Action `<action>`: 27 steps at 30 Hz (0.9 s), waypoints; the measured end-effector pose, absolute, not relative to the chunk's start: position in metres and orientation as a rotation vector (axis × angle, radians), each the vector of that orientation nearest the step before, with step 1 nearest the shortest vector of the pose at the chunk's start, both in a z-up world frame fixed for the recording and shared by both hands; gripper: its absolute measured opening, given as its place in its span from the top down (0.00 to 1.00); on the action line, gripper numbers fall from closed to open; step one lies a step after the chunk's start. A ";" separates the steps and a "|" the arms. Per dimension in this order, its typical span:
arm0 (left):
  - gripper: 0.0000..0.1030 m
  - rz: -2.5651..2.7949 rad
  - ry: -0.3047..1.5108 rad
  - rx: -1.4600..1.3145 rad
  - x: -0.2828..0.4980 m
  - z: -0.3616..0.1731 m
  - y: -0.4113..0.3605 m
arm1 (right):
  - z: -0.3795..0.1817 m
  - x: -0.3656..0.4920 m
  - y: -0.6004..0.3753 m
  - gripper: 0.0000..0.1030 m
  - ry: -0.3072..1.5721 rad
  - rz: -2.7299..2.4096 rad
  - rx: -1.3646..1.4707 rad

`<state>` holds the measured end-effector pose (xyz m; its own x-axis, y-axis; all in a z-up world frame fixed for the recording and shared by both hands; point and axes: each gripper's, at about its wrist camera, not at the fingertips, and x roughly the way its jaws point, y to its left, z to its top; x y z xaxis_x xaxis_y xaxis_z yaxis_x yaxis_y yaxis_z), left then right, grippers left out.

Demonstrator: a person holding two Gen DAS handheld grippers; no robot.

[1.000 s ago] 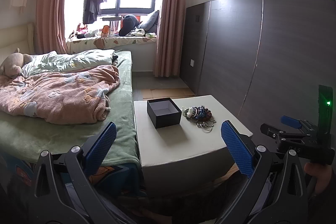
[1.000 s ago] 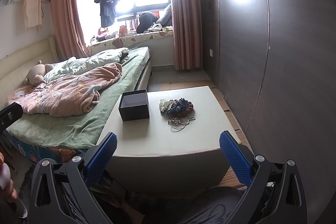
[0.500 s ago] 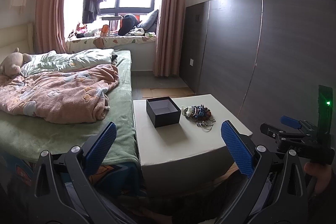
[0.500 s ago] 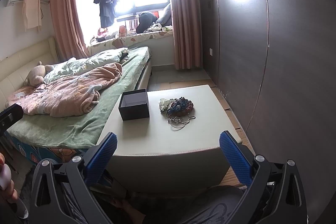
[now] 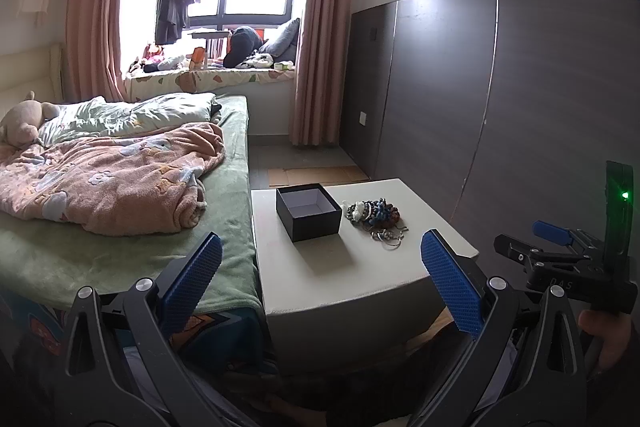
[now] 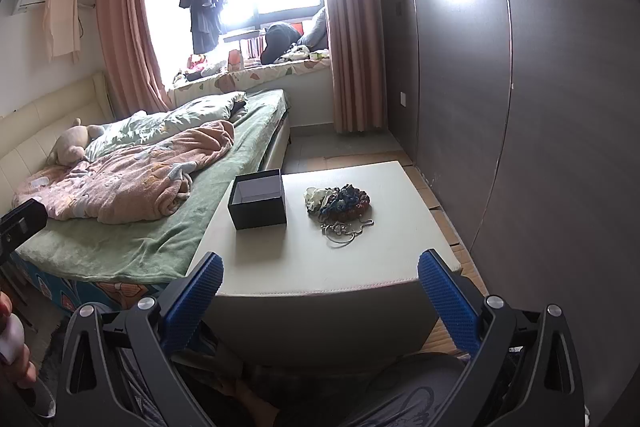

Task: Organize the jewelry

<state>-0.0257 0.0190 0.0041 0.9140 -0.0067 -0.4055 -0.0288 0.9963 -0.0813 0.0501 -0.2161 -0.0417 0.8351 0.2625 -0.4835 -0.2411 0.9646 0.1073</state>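
Observation:
A pile of beaded bracelets and silver chains point(image 5: 375, 217) point(image 6: 340, 207) lies on a low white table point(image 5: 348, 279) point(image 6: 320, 267). Left of the pile stands an open black box point(image 5: 308, 213) point(image 6: 258, 201), with nothing inside. My left gripper point(image 5: 320, 283) is held wide open in front of the table's near edge, nothing between its blue pads. My right gripper point(image 6: 320, 291) is also wide open, short of the near edge. The right gripper's body, held by a hand, shows at the right of the left wrist view.
A bed point(image 5: 120, 227) point(image 6: 160, 227) with a green sheet and pink blanket runs along the table's left side. A dark panelled wall point(image 5: 500, 107) point(image 6: 540, 107) stands close on the right. Window seat and pink curtains point(image 5: 316, 47) are at the back.
Both views shift only slightly; the table sits marginally lower and nearer in frame. Both grippers stay wide open and nothing on the table has moved.

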 end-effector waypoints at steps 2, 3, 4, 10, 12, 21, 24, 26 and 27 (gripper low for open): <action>0.04 0.006 0.421 -0.087 -0.024 0.003 0.017 | -0.042 0.050 -0.216 0.07 0.521 0.266 0.045; 0.04 0.003 0.423 -0.087 -0.022 0.002 0.016 | -0.043 0.050 -0.217 0.07 0.523 0.266 0.048; 0.04 0.001 0.425 -0.086 -0.021 0.002 0.015 | -0.045 0.050 -0.218 0.07 0.525 0.267 0.050; 0.04 -0.027 0.433 -0.084 -0.009 -0.005 0.011 | -0.052 0.061 -0.225 0.07 0.545 0.255 0.062; 0.04 -0.046 0.432 -0.086 -0.002 -0.008 0.008 | -0.056 0.067 -0.228 0.11 0.555 0.250 0.062; 0.04 -0.133 0.460 -0.105 0.046 -0.022 -0.008 | -0.078 0.109 -0.250 0.25 0.635 0.226 0.110; 0.04 -0.152 0.469 -0.106 0.066 -0.023 -0.016 | -0.085 0.127 -0.256 0.27 0.654 0.227 0.129; 0.04 -0.165 0.474 -0.116 0.078 -0.024 -0.019 | -0.088 0.139 -0.259 0.29 0.666 0.230 0.138; 0.04 -0.173 0.478 -0.122 0.085 -0.025 -0.020 | -0.090 0.146 -0.259 0.31 0.672 0.233 0.142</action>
